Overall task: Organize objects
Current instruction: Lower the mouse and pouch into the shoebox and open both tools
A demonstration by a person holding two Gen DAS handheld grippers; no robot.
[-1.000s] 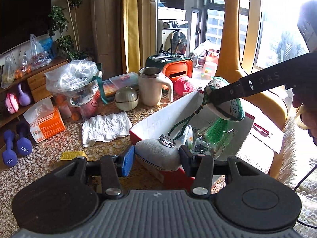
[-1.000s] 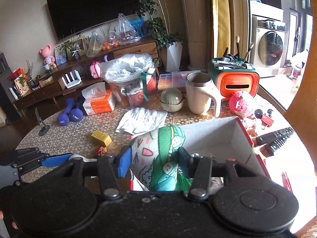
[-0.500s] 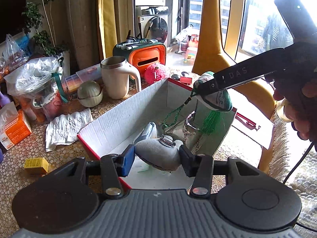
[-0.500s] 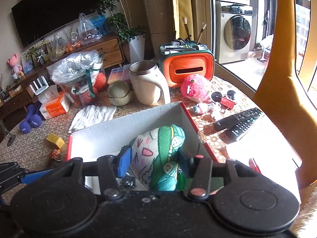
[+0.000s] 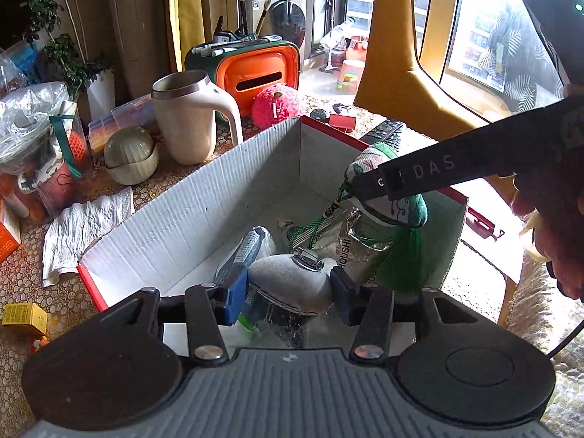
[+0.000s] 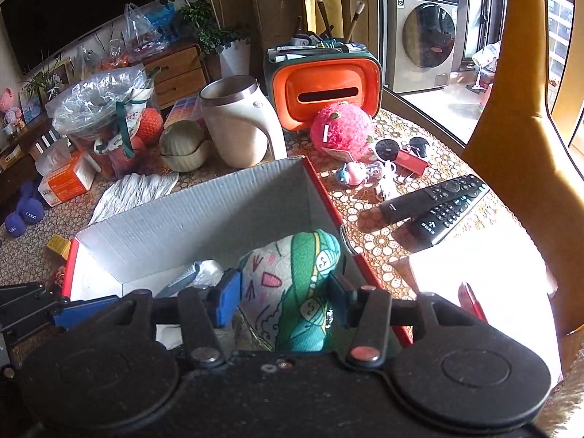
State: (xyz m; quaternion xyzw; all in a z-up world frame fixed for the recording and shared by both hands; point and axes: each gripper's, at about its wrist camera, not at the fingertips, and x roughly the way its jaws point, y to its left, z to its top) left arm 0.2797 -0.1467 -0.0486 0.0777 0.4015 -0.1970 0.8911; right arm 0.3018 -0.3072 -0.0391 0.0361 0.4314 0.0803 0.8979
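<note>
Grippers holding 2 soft items above an open white corrugated cardboard box with red outer walls [image 5: 175, 226], standing on a patterned tablecloth [image 6: 368, 204].

Left gripper [image 5: 288, 288] clamping a grey felt coin purse with a metal clasp [image 5: 292, 279] between narrowed fingers, hanging over the near end of the box interior.

Right gripper [image 6: 284, 297] squeezing a white and green printed fabric pouch with a green tassel [image 6: 292, 284] between its fingers, hanging over the right side of the box, close to the red rim.

Already lying inside the box: a silver foil packet [image 5: 350, 244] and a dark tube-like item [image 5: 242, 248], partly hidden.

Crowding the table beyond the box: a cream mug with a steel rim [image 5: 188, 116], an orange and green desk organizer [image 5: 255, 69], a pink fluffy ball [image 5: 277, 104] and 2 black remote controls [image 6: 438, 204].

Risks from here, as a judgement: opening the right fingers so near the rim, possibly letting the pouch tip out onto the table; tassel and cord possibly snagging on the left fingers, the 2 grippers sitting close together; dropping both at once, possibly piling items unevenly.
</note>
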